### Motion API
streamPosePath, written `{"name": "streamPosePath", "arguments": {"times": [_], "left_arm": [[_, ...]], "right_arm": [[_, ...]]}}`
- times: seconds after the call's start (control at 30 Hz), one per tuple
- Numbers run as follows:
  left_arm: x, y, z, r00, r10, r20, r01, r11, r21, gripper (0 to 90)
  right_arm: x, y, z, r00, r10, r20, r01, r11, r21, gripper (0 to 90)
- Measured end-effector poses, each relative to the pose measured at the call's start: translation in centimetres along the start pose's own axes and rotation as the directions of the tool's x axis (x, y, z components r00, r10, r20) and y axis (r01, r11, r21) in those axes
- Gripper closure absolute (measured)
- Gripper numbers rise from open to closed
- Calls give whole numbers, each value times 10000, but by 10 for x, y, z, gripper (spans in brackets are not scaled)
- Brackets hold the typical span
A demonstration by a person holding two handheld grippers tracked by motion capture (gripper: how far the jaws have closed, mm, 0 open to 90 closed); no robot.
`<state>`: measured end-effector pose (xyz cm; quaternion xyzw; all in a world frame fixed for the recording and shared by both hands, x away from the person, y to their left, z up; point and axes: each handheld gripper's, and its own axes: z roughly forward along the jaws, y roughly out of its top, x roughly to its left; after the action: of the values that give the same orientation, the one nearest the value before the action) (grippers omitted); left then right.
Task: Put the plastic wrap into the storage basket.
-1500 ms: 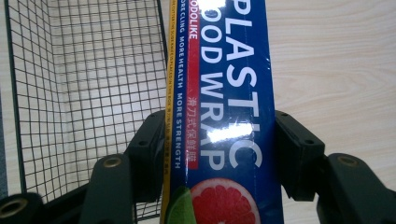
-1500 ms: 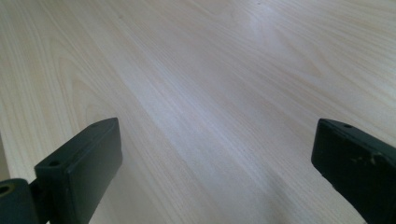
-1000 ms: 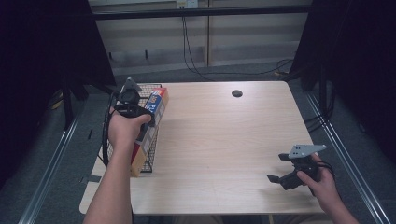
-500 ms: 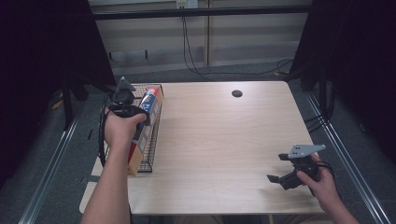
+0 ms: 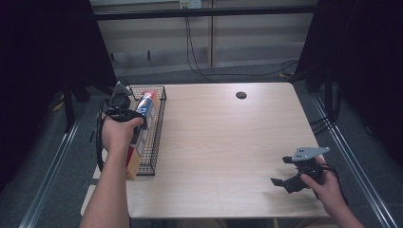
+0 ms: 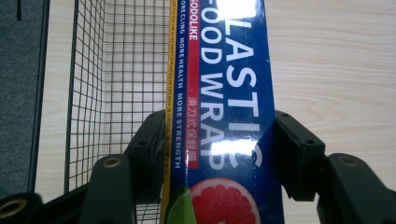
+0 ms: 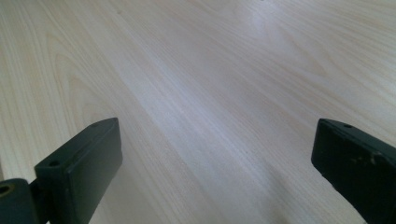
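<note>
The left gripper, clamped on the plastic wrap box, has moved it over the wire basket, likely for stowing, while the right gripper rests wide open.

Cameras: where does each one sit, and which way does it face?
High view: above the person's side, looking forward and down on the table; both forearms, left claw, right claw.
Left gripper view: rides the left claw, jaws shut on the plastic wrap box above the wire basket.
Right gripper view: rides the right claw, jaws wide over bare tabletop.
Shared: box and basket, high and left.

Pale wood table, wire basket at left edge
</note>
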<state>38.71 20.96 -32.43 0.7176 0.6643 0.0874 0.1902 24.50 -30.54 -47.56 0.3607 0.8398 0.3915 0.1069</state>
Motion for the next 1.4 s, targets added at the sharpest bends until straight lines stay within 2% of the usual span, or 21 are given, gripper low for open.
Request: {"name": "streamPosePath", "arguments": {"times": [0.13,0.53,0.6,0.63,0.73,0.77,0.8,0.93,0.97,1.13,1.4], "left_arm": [[5,0,3,9999,-146,66,146,9999,37,430],[16,1,9,9991,-390,-178,391,9992,81,430],[18,1,11,9985,-548,-94,549,9984,101,430],[21,1,13,9989,-452,-110,453,9988,169,430],[23,1,15,9986,-500,-185,503,9986,142,430],[23,1,16,9975,-687,-188,690,9975,120,430],[24,2,16,9972,-682,-296,686,9976,120,430],[27,2,17,9976,-687,-108,688,9976,119,430],[28,2,17,9972,-711,-238,713,9974,59,430],[30,2,19,9975,-661,-266,665,9977,148,430],[33,4,23,9958,-843,-348,845,9964,38,429]], "right_arm": [[0,0,0,10000,52,-58,-52,10000,18,18],[0,0,1,10000,54,-43,-54,10000,33,18],[0,-1,1,10000,66,-62,-65,10000,31,17],[-1,-1,0,10000,40,15,-40,10000,42,18],[-1,-1,0,10000,61,4,-61,10000,48,18],[-2,-2,0,10000,74,-17,-74,10000,43,18],[-2,-2,0,10000,91,21,-91,9999,52,18],[-2,-2,0,9999,104,-12,-104,9999,111,18],[-2,-2,1,9999,91,-51,-90,9999,91,18],[-2,-2,-1,9999,102,1,-102,9999,43,18],[-3,-2,-1,10000,89,15,-89,9999,84,18]]}}
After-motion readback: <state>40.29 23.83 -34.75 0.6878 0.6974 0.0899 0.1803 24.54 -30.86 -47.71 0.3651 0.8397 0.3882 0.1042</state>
